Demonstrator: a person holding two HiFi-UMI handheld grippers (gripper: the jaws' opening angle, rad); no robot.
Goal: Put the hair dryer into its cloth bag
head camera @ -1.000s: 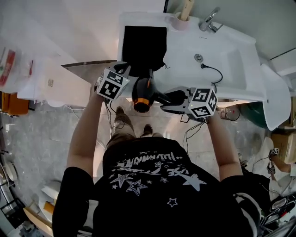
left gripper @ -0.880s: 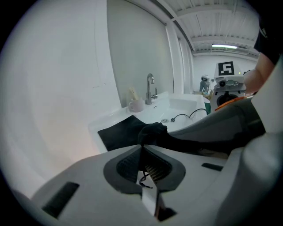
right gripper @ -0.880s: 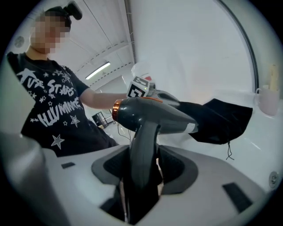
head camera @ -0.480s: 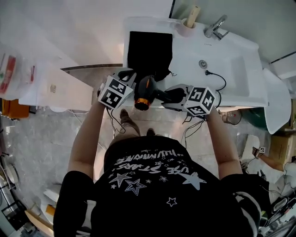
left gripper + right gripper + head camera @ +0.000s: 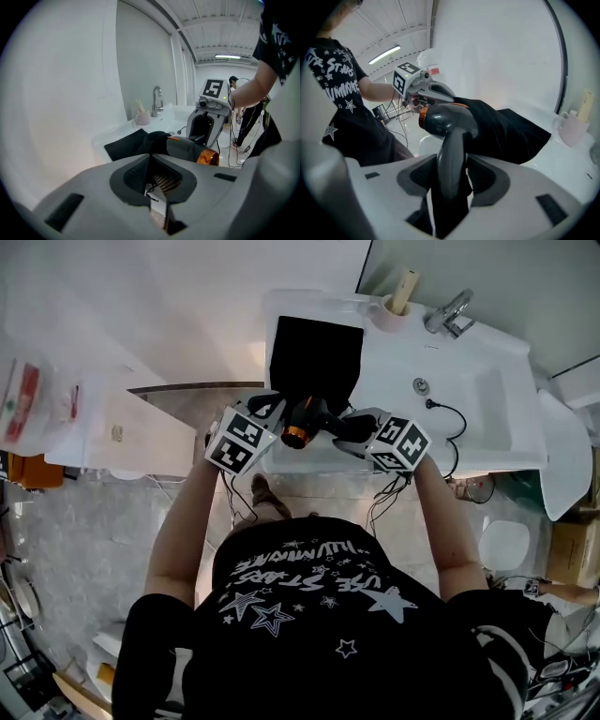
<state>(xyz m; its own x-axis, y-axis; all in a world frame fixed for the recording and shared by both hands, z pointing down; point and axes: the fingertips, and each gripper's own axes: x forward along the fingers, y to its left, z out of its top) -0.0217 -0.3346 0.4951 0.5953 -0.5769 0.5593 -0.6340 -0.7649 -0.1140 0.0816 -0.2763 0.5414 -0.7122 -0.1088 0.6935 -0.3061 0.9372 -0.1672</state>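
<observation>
A black cloth bag (image 5: 316,354) lies flat on the white counter (image 5: 394,362), its near edge lifted. My left gripper (image 5: 271,410) is shut on that edge; in the left gripper view black cloth (image 5: 153,140) bunches at the closed jaw tips. The dark grey hair dryer (image 5: 311,419) with an orange ring (image 5: 296,436) hangs at the counter's front edge. My right gripper (image 5: 350,426) is shut on its handle (image 5: 452,171). The barrel (image 5: 446,119) meets the bag's mouth (image 5: 487,123), its far end hidden by cloth.
A sink basin (image 5: 480,390) with a faucet (image 5: 448,312) lies to the right of the bag. A pink cup with a brush (image 5: 395,306) stands at the back. The dryer's black cord (image 5: 453,432) trails across the counter and off its front edge.
Both grippers moved up the picture toward the counter. The dryer went with the right gripper and now sits at the bag's near edge instead of over the floor.
</observation>
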